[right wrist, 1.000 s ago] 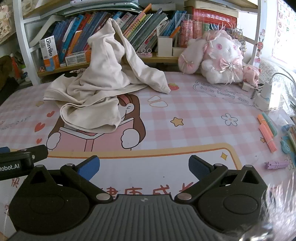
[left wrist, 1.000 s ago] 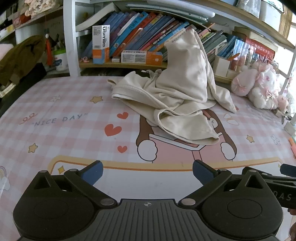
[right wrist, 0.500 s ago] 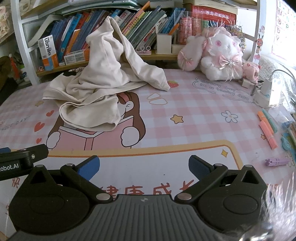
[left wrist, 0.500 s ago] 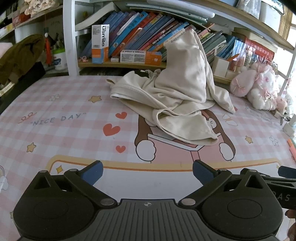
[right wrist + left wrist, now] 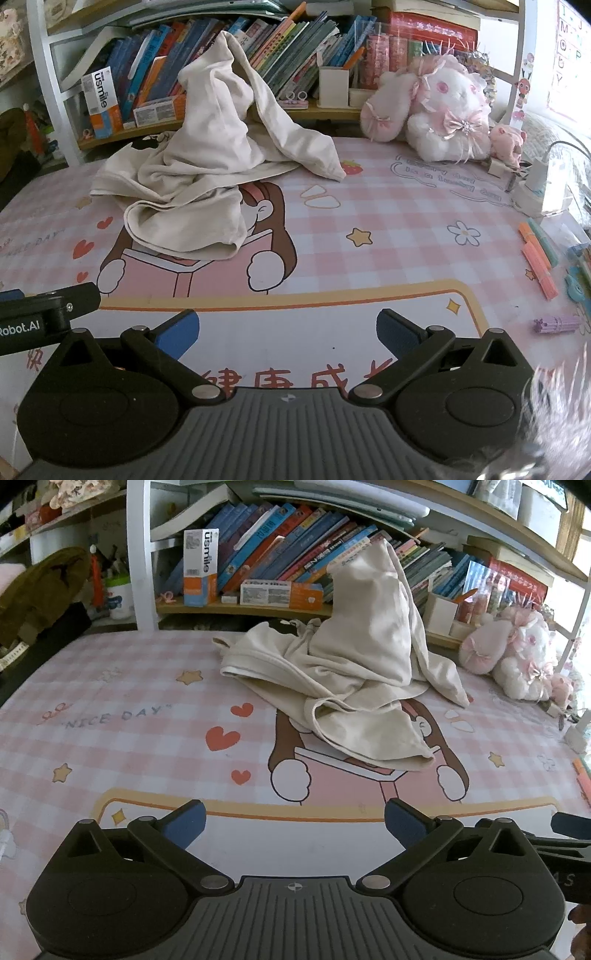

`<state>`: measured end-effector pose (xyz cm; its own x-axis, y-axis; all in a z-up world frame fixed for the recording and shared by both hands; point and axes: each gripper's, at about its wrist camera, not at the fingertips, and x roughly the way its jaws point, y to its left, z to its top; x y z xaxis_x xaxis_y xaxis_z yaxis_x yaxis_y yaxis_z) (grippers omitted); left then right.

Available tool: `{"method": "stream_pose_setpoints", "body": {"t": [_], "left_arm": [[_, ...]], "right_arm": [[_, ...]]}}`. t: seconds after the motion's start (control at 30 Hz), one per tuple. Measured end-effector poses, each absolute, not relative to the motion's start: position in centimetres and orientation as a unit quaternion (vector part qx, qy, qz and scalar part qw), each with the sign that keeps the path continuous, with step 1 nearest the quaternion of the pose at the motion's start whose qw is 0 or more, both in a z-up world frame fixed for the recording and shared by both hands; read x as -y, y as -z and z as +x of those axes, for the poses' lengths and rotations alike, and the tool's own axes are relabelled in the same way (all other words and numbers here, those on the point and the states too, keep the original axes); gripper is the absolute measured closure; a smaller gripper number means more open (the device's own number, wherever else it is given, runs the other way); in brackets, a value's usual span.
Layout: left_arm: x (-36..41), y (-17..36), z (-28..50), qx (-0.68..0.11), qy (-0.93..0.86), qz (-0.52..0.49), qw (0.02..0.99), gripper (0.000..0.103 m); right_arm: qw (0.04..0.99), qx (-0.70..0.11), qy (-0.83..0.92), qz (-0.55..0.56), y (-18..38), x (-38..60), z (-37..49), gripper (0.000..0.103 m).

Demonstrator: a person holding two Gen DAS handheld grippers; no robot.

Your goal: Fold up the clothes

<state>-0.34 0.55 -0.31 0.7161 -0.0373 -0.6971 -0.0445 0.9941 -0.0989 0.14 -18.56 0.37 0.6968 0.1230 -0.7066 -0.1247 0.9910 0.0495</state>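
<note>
Cream garment (image 5: 354,686) lies crumpled; both tongs (image 5: 293,821) (image 5: 286,325) gape empty; orange markers (image 5: 537,258) show only rightward.

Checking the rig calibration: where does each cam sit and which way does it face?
Left wrist: on the left gripper, low over the mat, facing the beige garment and bookshelf; own open fingers show, right gripper at the right edge.
Right wrist: on the right gripper, same heading, garment left of centre, plush rabbit ahead; left gripper at the left edge.
Shared: garment, mat, bookshelf, rabbit.
</note>
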Motion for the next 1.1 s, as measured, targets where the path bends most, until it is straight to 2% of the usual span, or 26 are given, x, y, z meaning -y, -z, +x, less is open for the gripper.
{"method": "stream_pose_setpoints", "body": {"t": [1.1], "left_arm": [[-0.89,0.40,-0.27,-0.378,-0.018,-0.058,0.924,0.000]], "right_arm": [[0.920,-0.386,-0.069,0.002,-0.34,18.51,0.01,0.000]]}}
